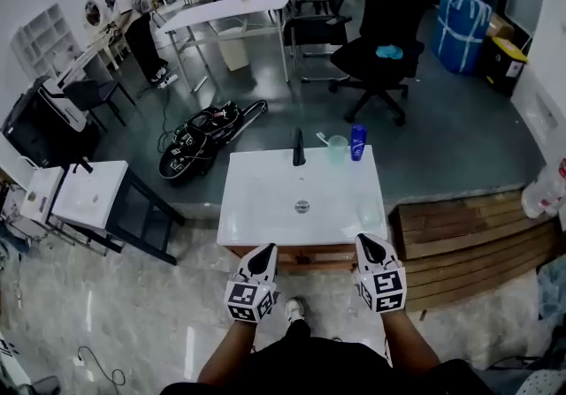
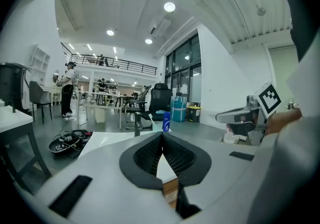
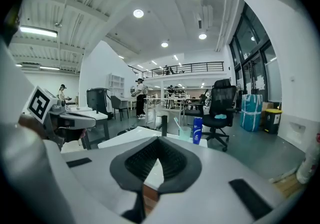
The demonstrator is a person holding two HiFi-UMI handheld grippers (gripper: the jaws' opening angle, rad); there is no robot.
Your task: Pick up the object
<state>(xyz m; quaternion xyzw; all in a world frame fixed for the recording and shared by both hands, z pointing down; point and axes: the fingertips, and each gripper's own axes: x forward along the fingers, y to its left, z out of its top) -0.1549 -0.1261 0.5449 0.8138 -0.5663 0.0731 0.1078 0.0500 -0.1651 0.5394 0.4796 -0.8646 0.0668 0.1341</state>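
A white sink basin (image 1: pixel 256 208) sits on a wooden cabinet straight ahead of me. At its far edge stand a black faucet (image 1: pixel 299 147), a clear cup (image 1: pixel 337 148) with a toothbrush in it, and a blue bottle (image 1: pixel 357 142). The bottle (image 3: pixel 197 131) and cup (image 3: pixel 185 133) also show in the right gripper view, and the bottle (image 2: pixel 166 122) in the left gripper view. My left gripper (image 1: pixel 263 252) and right gripper (image 1: pixel 370 244) hover side by side at the basin's near edge. Both are shut and empty, well short of the objects.
A black office chair (image 1: pixel 382 31) stands beyond the basin, and a tangle of black gear (image 1: pixel 199 139) lies on the floor at back left. A second white basin on a black stand (image 1: pixel 88 194) is on the left, wooden steps (image 1: pixel 478 243) on the right. A person (image 1: pixel 133 22) works far off.
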